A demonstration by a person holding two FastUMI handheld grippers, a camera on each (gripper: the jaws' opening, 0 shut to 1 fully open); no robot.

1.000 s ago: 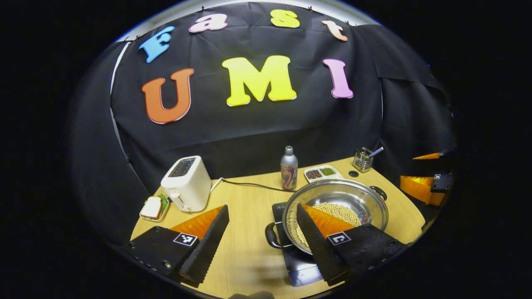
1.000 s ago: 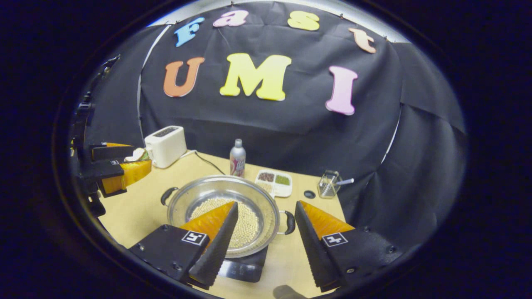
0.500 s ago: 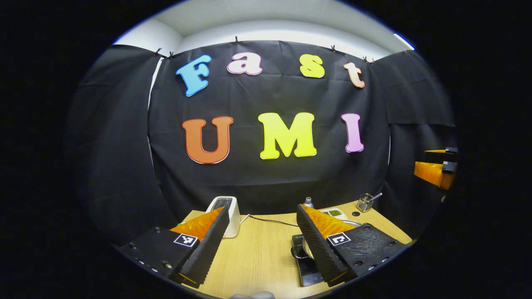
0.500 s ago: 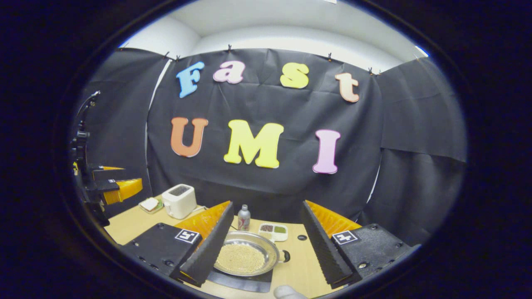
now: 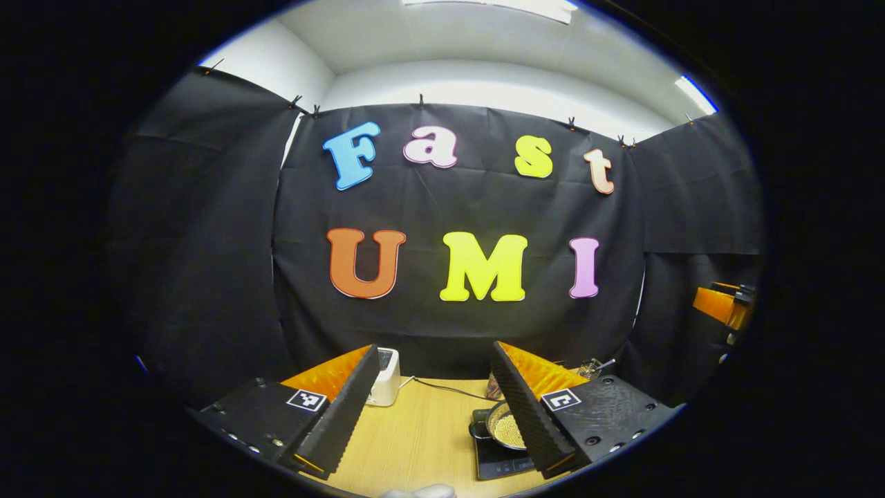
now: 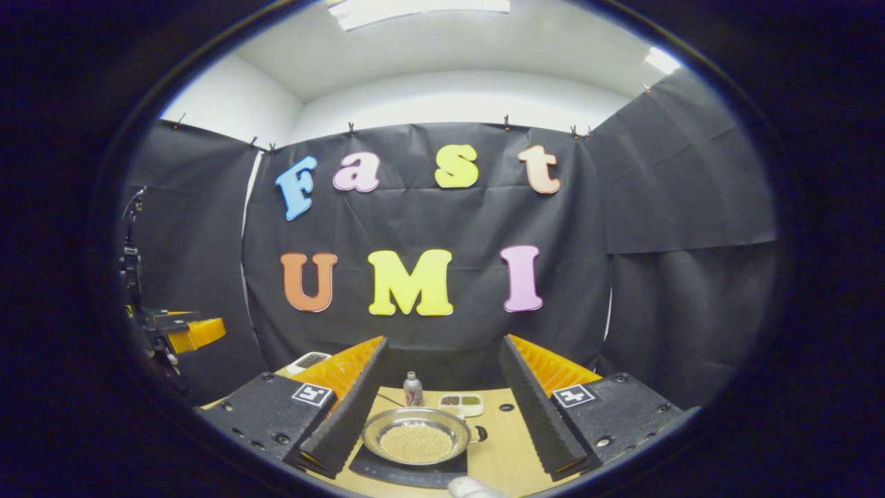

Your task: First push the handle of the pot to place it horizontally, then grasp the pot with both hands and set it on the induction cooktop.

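The pot (image 6: 417, 440) sits on the induction cooktop (image 6: 408, 472) at the lower centre of the right gripper view, so the task looks finished. The left gripper (image 5: 434, 400) and the right gripper (image 6: 442, 398) are spread apart, holding nothing.

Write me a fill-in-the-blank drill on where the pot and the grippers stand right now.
1. The pot sits on the ____.
2. Both the left gripper and the right gripper are ____, holding nothing.
3. The pot is filled with pale ____.
4. Behind the pot on the table stands a ____, beside a divided dish.

Missing words: induction cooktop; open; beans; bottle
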